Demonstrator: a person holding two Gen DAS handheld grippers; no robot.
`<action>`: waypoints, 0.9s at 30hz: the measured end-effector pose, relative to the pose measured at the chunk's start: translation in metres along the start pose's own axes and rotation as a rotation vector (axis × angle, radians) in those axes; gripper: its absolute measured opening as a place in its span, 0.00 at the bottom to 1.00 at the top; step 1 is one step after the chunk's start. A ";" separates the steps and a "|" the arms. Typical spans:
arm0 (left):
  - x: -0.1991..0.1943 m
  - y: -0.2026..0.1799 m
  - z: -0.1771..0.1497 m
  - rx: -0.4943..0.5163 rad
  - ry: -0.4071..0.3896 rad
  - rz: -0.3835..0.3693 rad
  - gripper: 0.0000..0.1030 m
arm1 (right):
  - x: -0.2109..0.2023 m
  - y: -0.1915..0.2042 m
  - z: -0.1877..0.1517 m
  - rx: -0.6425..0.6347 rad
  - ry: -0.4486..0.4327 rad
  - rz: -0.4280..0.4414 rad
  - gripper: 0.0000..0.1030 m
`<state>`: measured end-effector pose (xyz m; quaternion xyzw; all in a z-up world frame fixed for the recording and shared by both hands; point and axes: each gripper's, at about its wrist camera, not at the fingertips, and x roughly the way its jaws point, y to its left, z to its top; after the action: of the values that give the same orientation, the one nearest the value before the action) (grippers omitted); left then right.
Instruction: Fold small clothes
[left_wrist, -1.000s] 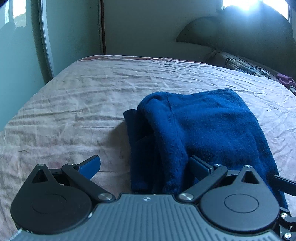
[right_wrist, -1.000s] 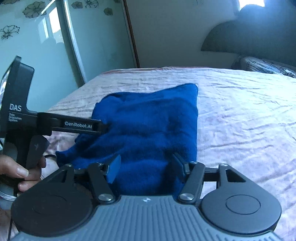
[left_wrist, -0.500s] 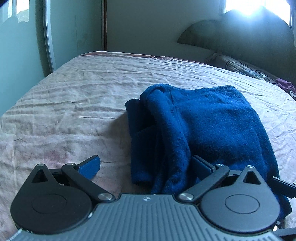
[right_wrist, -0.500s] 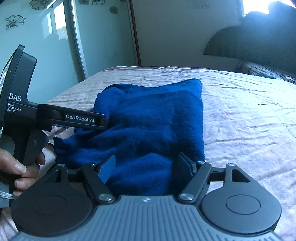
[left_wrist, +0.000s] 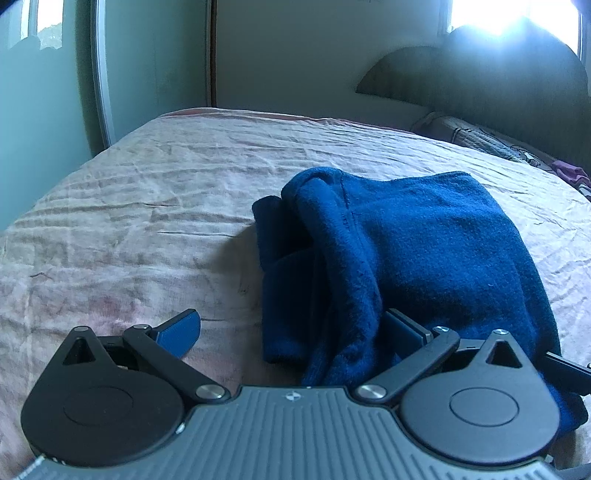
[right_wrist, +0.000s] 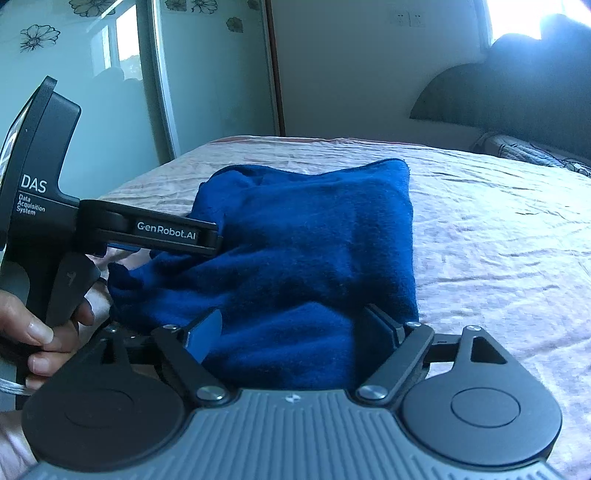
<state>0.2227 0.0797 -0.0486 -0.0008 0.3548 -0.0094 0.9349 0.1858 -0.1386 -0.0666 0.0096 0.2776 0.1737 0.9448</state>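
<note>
A dark blue fleece garment (left_wrist: 424, 251) lies folded on the pink bedsheet (left_wrist: 147, 221), its bunched edge to the left. My left gripper (left_wrist: 291, 332) is open, with the garment's near corner lying between its wide-apart fingers and no pad pressing on it. In the right wrist view the garment (right_wrist: 314, 240) fills the middle. My right gripper (right_wrist: 291, 328) straddles its near edge, and its jaws are opening with the cloth loose between them. A hand (right_wrist: 33, 332) holds the left gripper (right_wrist: 166, 236) at the garment's left side.
A dark headboard (left_wrist: 498, 88) and a patterned pillow (left_wrist: 480, 140) stand at the far right of the bed. A sliding glass wardrobe door (right_wrist: 92, 92) runs along the bed's left side. Bare sheet (right_wrist: 498, 240) stretches right of the garment.
My right gripper's fingers have spread wider around the garment's near edge. The left gripper stays open in about the same place, and the garment has not shifted.
</note>
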 end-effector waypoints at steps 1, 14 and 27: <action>0.000 0.000 0.000 -0.001 -0.002 0.000 1.00 | 0.000 0.000 0.000 0.000 0.001 0.003 0.84; -0.001 0.005 -0.004 -0.028 -0.018 -0.018 1.00 | 0.003 0.003 0.000 -0.024 0.017 0.021 0.94; -0.061 0.022 -0.025 -0.079 -0.014 0.010 1.00 | -0.018 0.001 -0.003 0.022 -0.001 0.025 0.95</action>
<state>0.1610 0.1030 -0.0277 -0.0359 0.3486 0.0092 0.9366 0.1696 -0.1436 -0.0599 0.0235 0.2789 0.1824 0.9425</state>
